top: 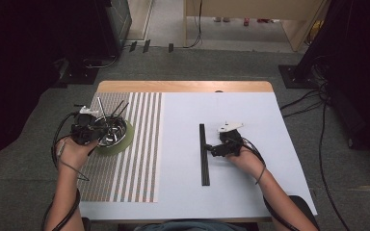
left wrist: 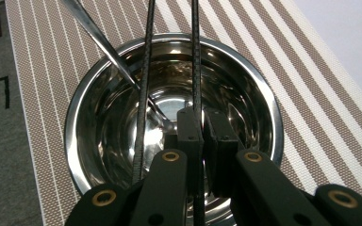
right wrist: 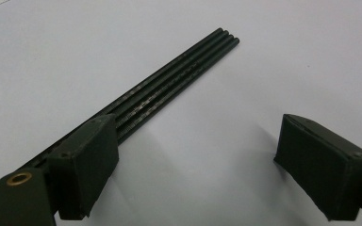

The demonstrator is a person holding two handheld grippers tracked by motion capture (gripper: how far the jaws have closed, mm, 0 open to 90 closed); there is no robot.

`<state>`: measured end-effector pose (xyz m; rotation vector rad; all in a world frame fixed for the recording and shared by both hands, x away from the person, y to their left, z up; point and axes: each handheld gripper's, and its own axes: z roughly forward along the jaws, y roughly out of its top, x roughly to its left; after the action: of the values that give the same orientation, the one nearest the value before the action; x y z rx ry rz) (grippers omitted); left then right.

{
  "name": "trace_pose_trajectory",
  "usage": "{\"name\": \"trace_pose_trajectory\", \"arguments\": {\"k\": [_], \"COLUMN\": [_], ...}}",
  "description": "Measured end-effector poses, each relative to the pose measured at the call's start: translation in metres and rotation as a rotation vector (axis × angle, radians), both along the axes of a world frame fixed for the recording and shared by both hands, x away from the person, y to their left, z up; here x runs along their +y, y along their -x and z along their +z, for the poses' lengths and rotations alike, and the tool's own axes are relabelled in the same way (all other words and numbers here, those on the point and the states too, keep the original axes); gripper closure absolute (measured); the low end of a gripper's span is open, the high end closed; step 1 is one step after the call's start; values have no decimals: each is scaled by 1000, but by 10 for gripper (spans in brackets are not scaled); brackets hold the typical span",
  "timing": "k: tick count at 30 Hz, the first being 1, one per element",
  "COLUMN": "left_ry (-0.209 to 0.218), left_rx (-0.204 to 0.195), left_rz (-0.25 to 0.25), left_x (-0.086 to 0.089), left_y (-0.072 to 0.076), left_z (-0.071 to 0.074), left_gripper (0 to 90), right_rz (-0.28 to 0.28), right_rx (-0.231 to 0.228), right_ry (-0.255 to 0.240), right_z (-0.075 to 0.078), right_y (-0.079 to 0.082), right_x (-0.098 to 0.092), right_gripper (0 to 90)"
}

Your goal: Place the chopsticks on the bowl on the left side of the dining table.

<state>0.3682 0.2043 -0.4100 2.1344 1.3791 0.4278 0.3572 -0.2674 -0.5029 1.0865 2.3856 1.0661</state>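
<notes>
The left tool has its jaws drawn together on a thin black chopstick, which runs up between the pads and out over the far rim of a steel bowl. A second black chopstick stands just to the left of the clamped one, leaning in the same bowl; whether the pads also touch it cannot be told. A shiny metal utensil slants down into the bowl from the upper left, its end resting near the bottom. From the high view the left tool sits at the bowl's near left edge, and the bowl stands on a round green mat laid on a striped placemat on the left part of the counter.

The right tool has its jaws wide apart and clamps nothing. A bundle of black chopsticks lies flat on the white counter, passing behind the left jaw's pad and reaching away toward the upper right; the gap between the jaws holds only bare surface. From the high view the right tool rests just right of that bundle, roughly at its middle.

No writing or brand mark can be read anywhere.
</notes>
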Motion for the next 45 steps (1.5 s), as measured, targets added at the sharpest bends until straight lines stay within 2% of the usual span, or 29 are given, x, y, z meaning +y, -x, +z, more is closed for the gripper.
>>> {"name": "trace_pose_trajectory", "arguments": {"k": [5,13,20,45], "left_ry": [-32,-47,-31,-45], "left_rx": [-12,-7,-9,-30], "left_rz": [6,5,4,21], "left_x": [0,1,5,8], "left_y": [-1,-3,-5,-10], "left_z": [-2,-6,-10,-14], "left_gripper": [873,873,872,865], "right_rz": [0,0,0,0], "right_rx": [0,0,0,0], "right_ry": [0,0,0,0], "right_z": [0,0,0,0], "right_y": [0,0,0,0], "right_x": [0,0,0,0], "right_gripper": [135,135,135,135]}}
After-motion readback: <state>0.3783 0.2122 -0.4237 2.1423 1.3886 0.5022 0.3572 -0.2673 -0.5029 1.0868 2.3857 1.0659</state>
